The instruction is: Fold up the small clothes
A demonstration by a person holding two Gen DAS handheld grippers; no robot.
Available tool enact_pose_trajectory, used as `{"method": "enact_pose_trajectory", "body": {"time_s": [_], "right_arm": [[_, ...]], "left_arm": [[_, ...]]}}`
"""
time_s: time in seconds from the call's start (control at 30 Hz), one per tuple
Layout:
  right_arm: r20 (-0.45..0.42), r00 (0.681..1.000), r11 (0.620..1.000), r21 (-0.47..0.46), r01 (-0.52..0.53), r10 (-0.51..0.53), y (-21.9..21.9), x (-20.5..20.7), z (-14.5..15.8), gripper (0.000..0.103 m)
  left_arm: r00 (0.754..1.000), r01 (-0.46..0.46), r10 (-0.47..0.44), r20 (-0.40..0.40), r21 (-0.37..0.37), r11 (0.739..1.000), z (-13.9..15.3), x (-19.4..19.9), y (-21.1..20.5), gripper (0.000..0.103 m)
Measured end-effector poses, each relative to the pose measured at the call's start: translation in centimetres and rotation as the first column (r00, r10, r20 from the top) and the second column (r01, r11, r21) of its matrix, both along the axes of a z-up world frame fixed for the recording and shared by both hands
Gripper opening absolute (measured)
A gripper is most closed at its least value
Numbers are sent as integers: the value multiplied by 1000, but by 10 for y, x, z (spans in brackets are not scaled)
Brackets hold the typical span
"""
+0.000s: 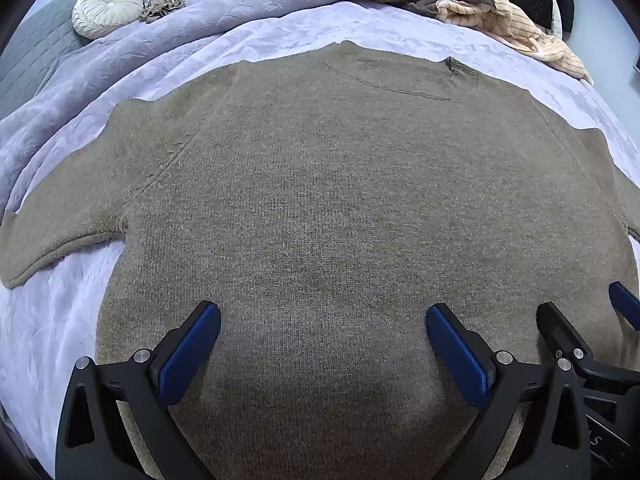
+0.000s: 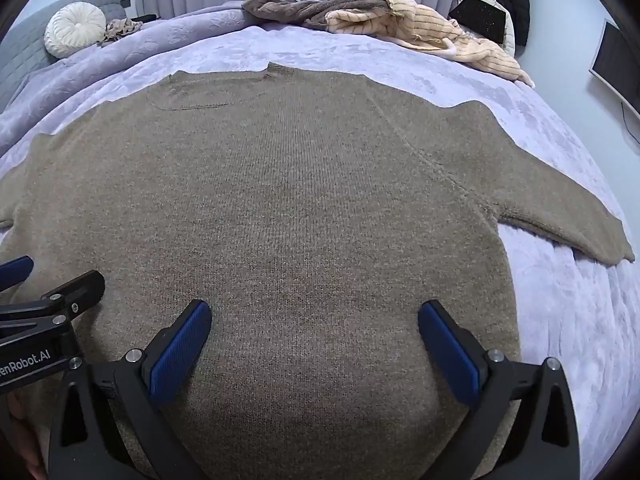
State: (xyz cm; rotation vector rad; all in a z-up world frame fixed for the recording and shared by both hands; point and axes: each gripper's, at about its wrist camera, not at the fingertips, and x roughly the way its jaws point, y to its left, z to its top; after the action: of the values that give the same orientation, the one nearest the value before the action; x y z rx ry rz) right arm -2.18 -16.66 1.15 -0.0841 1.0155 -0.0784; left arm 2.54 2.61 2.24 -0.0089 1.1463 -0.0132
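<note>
A brown knit sweater point(image 1: 320, 184) lies flat on the lilac bed cover point(image 1: 60, 320), neck at the far side, both sleeves spread out. It also fills the right wrist view point(image 2: 304, 200). My left gripper point(image 1: 323, 320) is open and empty, hovering over the sweater's lower body. My right gripper point(image 2: 314, 318) is open and empty, over the lower body just to the right of the left one. The right gripper's fingers point(image 1: 560, 332) show at the left view's right edge; the left gripper's fingers point(image 2: 76, 286) show at the right view's left edge.
A pile of brown and cream striped clothes point(image 2: 380, 20) lies at the far edge of the bed. A round white cushion point(image 1: 106, 8) rests by the grey headboard point(image 1: 28, 40) at far left. A dark screen point(image 2: 616, 68) hangs on the right wall.
</note>
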Motion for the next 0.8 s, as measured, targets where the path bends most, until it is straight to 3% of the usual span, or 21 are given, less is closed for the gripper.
{"method": "enact_pose_trajectory", "body": {"time_s": [0.3, 0.47, 0.6, 0.8], "right_arm": [[-40, 999, 1000, -21, -3, 2, 3, 3, 2, 103], [-94, 995, 996, -84, -34, 26, 12, 9, 5, 103], [-107, 993, 993, -102, -57, 46, 15, 10, 15, 103], [-59, 997, 996, -67, -55, 51, 14, 6, 44, 103]], "left_arm": [[998, -24, 23, -67, -3, 1000, -10, 10, 8, 103], [994, -28, 29, -102, 4, 1000, -10, 18, 12, 103], [993, -65, 62, -98, -26, 998, 0, 2, 16, 103], [994, -99, 96, -56, -51, 994, 24, -4, 37, 103]]}}
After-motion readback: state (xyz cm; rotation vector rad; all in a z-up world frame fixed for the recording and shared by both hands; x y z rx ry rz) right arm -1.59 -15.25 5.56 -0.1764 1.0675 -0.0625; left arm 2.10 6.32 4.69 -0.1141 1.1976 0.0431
